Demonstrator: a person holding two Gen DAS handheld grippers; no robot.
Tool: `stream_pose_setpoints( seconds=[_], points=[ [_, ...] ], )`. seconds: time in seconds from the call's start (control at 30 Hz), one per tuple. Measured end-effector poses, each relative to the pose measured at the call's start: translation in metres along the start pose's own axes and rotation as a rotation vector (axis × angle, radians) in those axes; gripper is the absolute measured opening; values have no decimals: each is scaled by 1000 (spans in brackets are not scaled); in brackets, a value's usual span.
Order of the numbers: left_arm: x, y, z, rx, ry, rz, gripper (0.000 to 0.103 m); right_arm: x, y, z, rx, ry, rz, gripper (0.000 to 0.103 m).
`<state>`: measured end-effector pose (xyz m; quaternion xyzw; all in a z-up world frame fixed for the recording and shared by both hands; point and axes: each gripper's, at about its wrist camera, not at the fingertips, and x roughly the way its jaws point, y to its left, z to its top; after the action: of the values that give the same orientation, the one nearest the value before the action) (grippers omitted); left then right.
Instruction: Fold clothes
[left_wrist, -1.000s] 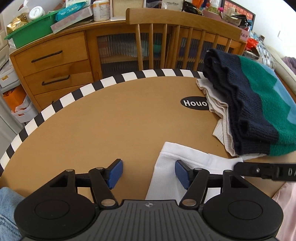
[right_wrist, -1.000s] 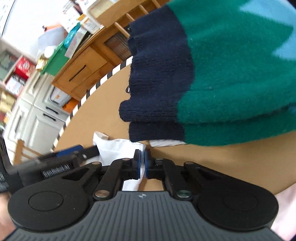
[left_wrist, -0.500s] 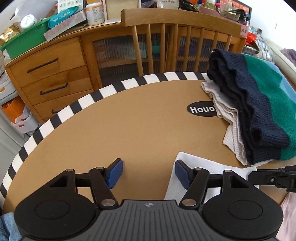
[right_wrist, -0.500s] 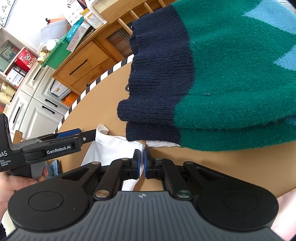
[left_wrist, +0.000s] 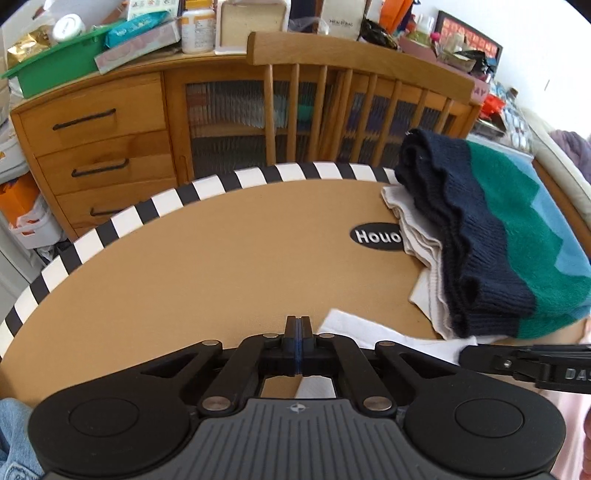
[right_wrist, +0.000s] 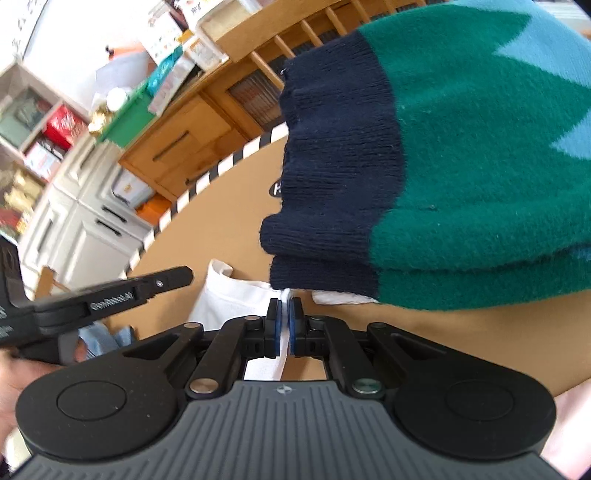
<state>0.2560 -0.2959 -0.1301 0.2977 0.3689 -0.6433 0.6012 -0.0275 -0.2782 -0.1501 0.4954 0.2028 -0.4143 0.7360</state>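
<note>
The white garment (left_wrist: 369, 332) lies flat at the surface's (left_wrist: 207, 266) near edge, thin and floppy, so pinch hems. Right hand-held gripper (right_wrist: 283, 322) is clamped on its edge; left hand-held gripper (left_wrist: 297, 326) just snapped closed, looks empty.

right tongs (right_wrist: 283, 325) pinching white cloth (right_wrist: 236, 308), folded sweater (right_wrist: 461, 166)
</note>
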Motion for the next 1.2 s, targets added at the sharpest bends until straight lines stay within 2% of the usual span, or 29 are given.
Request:
stream_pose_setpoints(
  seconds=[0.07,0.13,0.2,0.27,0.4,0.47,0.53,0.63,0.77,0.9,1.03,1.1,1.2],
  points=[
    [1,0,1,-2,10,5,10,1,0,1,-5,9,-19,4],
    [1,2,3,-27,8,-32,29,3,-4,1,15,18,-26,4],
    [0,5,3,-52,3,-80,35,5,-8,1,34,28,-33,4],
    [1,4,4,-28,15,-96,36,4,-10,0,43,28,-22,4],
    [10,-4,6,16,40,-112,34,6,-8,0,20,30,-23,4],
    [18,-8,8,18,69,-96,28,9,-7,1,14,31,-20,4],
    [22,-13,7,32,65,-68,8,11,-7,1,17,33,-17,4],
    [23,-13,6,16,61,-77,3,12,-7,1,21,33,-15,4],
    [12,-3,3,-32,29,-64,3,7,-5,-1,28,5,0,4],
    [-19,12,-3,-108,-37,-82,2,-14,6,-5,-17,-57,45,4],
    [-66,15,-23,-151,-108,-105,2,-47,30,-16,-156,-99,98,4],
    [-97,9,-44,-134,-153,-121,2,-72,39,-27,-232,-110,129,4],
    [-146,-4,-96,-120,-200,-132,2,-110,45,-61,-358,-100,177,4]
  ],
)
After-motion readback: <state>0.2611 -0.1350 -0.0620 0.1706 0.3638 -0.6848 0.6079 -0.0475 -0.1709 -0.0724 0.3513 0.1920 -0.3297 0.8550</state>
